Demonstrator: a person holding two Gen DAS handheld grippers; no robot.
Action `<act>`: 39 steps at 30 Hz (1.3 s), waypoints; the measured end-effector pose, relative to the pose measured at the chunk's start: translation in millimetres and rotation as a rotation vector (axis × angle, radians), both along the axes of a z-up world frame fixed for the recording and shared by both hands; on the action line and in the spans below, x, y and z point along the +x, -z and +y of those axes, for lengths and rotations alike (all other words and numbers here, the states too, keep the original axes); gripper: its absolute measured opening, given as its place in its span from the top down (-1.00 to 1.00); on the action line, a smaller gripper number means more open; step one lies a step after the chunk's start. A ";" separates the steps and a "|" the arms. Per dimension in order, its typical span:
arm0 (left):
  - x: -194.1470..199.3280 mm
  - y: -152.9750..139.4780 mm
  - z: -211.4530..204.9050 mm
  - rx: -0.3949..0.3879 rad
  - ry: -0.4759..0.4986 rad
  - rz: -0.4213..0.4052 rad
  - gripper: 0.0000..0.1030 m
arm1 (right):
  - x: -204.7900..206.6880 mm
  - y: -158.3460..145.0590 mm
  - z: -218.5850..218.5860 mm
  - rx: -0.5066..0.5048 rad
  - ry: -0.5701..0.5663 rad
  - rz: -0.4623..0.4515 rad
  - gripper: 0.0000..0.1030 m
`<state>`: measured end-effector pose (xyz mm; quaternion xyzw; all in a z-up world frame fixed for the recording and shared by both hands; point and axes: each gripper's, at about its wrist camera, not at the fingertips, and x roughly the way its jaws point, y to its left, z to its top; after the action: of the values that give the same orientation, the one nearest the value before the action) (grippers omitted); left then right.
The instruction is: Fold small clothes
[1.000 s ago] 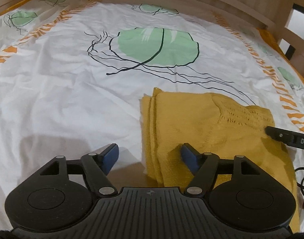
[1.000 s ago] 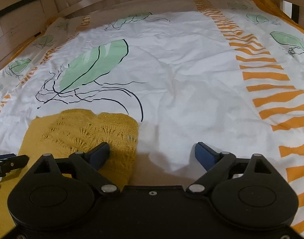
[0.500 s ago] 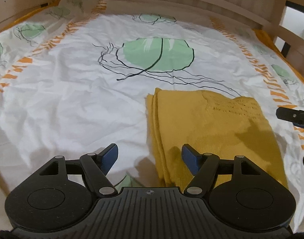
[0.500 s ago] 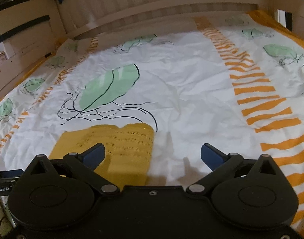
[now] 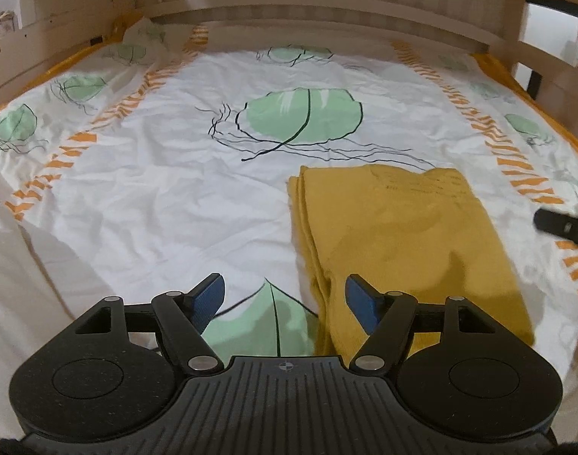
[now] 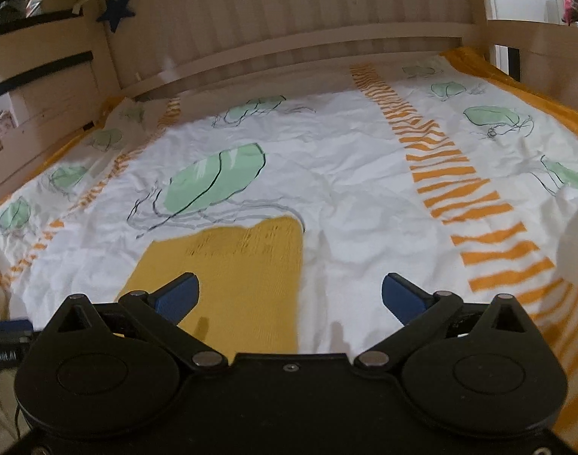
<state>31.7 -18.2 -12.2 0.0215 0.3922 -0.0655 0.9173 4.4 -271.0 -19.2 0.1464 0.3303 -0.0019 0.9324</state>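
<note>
A mustard-yellow knitted garment [image 5: 398,235] lies folded into a narrow rectangle on the bed sheet [image 5: 167,197]. It also shows in the right wrist view [image 6: 232,265]. My left gripper [image 5: 285,299] is open and empty, raised above the sheet at the garment's near left corner. My right gripper [image 6: 289,295] is open and empty, raised above the garment's near right edge. A finger of the right gripper [image 5: 561,223] shows at the right edge of the left wrist view. Part of the left gripper [image 6: 8,335] shows at the left edge of the right wrist view.
The sheet is white with green leaves and orange stripes [image 6: 455,189]. A wooden bed frame [image 5: 326,3] closes the far side and both sides. A dark star [image 6: 114,9] hangs on the frame. White bedding [image 6: 577,227] bulges at the right.
Both grippers have pulled back and up from the folded garment, so more of the bed and frame shows. Both stay open and empty. The garment lies still.
</note>
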 end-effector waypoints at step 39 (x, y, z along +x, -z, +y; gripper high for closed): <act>-54.0 7.3 2.2 0.010 -0.018 0.189 -0.33 | -82.8 -17.1 36.2 0.053 -0.054 0.130 -0.98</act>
<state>-22.3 -16.0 -19.5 0.0164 0.4774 -0.0568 0.8767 -78.4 -234.8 -2.1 0.1615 0.3940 0.0224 0.9045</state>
